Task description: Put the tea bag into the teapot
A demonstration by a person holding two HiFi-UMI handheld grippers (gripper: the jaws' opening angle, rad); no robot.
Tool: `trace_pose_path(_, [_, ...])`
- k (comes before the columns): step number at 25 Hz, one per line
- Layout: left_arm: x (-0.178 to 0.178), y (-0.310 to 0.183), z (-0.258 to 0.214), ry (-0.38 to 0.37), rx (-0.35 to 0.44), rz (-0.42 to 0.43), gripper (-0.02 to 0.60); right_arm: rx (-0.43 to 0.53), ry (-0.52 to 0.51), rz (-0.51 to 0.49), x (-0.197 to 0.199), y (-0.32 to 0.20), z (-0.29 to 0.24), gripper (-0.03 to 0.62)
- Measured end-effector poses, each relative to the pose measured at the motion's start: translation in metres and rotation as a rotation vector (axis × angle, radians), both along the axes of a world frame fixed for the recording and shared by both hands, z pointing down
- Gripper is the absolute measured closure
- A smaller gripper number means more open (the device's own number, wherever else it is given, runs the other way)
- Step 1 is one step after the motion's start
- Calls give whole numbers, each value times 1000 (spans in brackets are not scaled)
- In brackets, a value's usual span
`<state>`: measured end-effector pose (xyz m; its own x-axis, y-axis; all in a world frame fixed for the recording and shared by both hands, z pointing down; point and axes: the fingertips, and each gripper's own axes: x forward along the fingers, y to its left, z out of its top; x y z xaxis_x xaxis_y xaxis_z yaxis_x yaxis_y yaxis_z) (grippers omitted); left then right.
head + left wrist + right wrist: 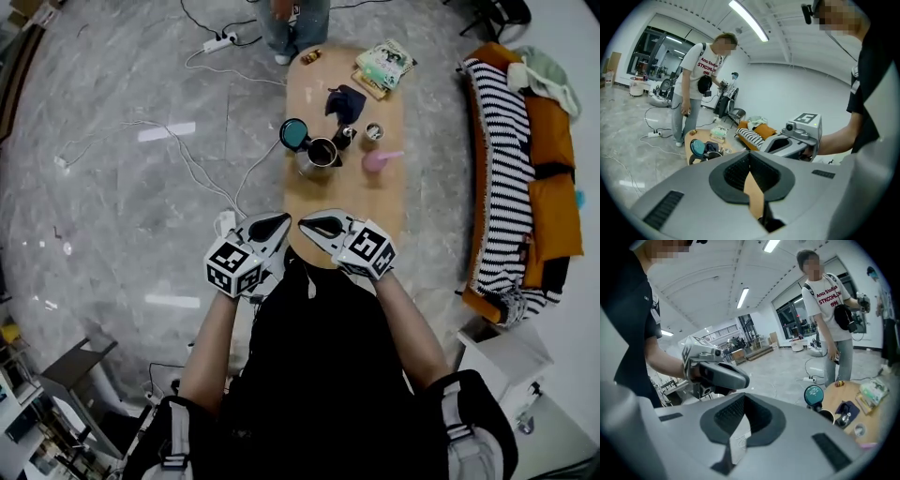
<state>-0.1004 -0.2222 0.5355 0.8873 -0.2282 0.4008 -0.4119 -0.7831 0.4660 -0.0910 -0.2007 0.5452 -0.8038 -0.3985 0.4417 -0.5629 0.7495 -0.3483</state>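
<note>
The steel teapot (319, 155) stands mid-table with its teal lid (293, 133) tipped up at its left; the lid (813, 394) also shows in the right gripper view. I cannot make out a single tea bag; a stack of green packets (384, 64) lies at the far right of the table. My left gripper (284, 221) and right gripper (305, 223) hover over the table's near end, tips almost touching each other. Both are shut and hold nothing. Each one sees the other: the right gripper (787, 143) and the left gripper (719, 373).
On the oval wooden table (309, 202) sit a dark blue pouch (345, 101), a small cup (374, 131) and a pink object (380, 159). A person (295, 23) stands at the far end. A sofa (520, 159) with a striped blanket is on the right; cables (202, 169) cross the floor on the left.
</note>
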Motion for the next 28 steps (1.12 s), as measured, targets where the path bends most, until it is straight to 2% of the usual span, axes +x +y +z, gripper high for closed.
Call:
trace_pose_path(11, [-3,32,-3,53,24,111,572,64,102,75,1,41,-18,589])
trace_pose_path(17, [-4,53,-4,57,15,160,572,82,121,115,-5,60,-25,589])
trace_pose_path(28, [20,82,-8,81,24,206,572,85,159,154,24,86,-31,589])
